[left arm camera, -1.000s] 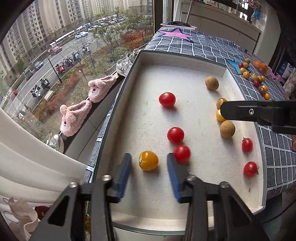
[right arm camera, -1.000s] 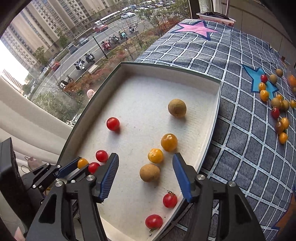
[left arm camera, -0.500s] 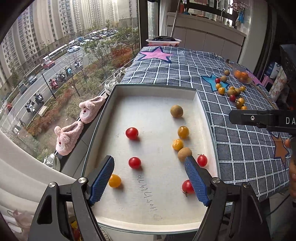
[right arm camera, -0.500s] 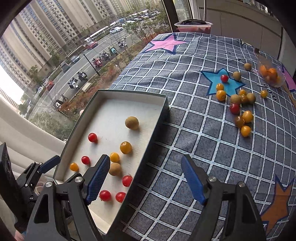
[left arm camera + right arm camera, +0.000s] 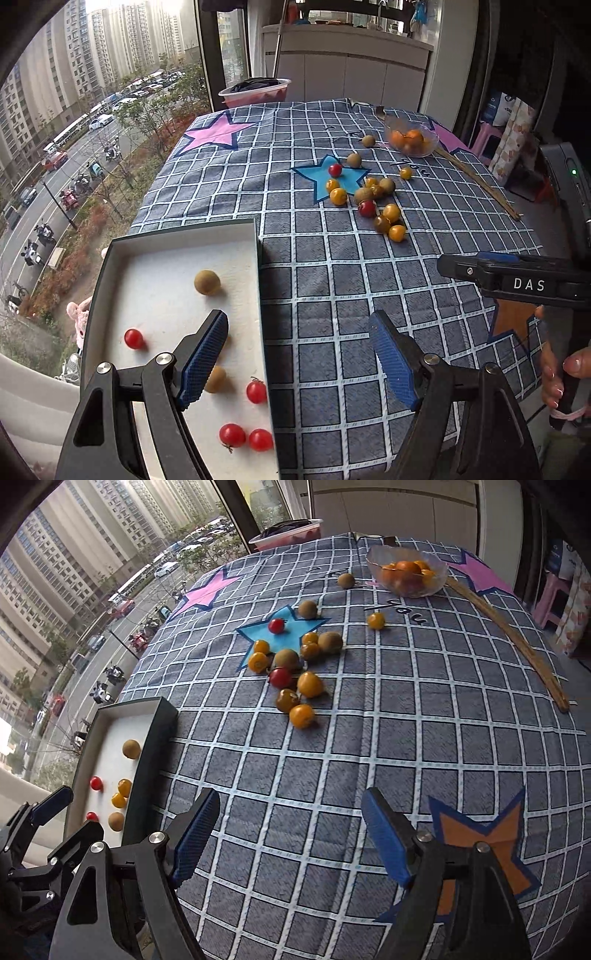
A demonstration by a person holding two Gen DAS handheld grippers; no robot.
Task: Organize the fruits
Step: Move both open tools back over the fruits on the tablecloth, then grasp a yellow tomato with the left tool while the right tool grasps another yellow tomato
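Loose fruits (image 5: 291, 664) sit in a cluster on and just beside the blue star (image 5: 280, 633) of the checked cloth (image 5: 332, 775), toward the far side: orange and red cherry tomatoes mixed with brown longan-like balls. One yellow tomato (image 5: 376, 620) and one brown ball (image 5: 346, 580) lie apart, farther from the star toward the bowl.

Handling guess: all small, light, round, smooth, so they roll and can squirt out of the pads. Tomatoes are thin-skinned and soft, need a gentle squeeze; brown ones look firmer. Best hold is across the widest middle, pads on opposite sides, taking an outer piece like the nearest orange tomato (image 5: 302, 715) first so neighbours don't get knocked.

Containers: white-lined tray (image 5: 184, 236) lies near-left of the star, at the cloth's window edge. It holds five red tomatoes, two or three brown balls and two orange tomatoes, all loosely spread. Clear bowl (image 5: 406, 572) beyond the star holds oranges, count unclear. A pink tub (image 5: 255, 94) at the far table edge has dark contents, can't tell what.

Left gripper (image 5: 299, 363) has jaws spread wide, nothing between them, over the tray's right wall. Right gripper (image 5: 291, 840) is likewise spread wide and empty, over bare cloth, well short of the star. Both jaw pairs have just been opening.
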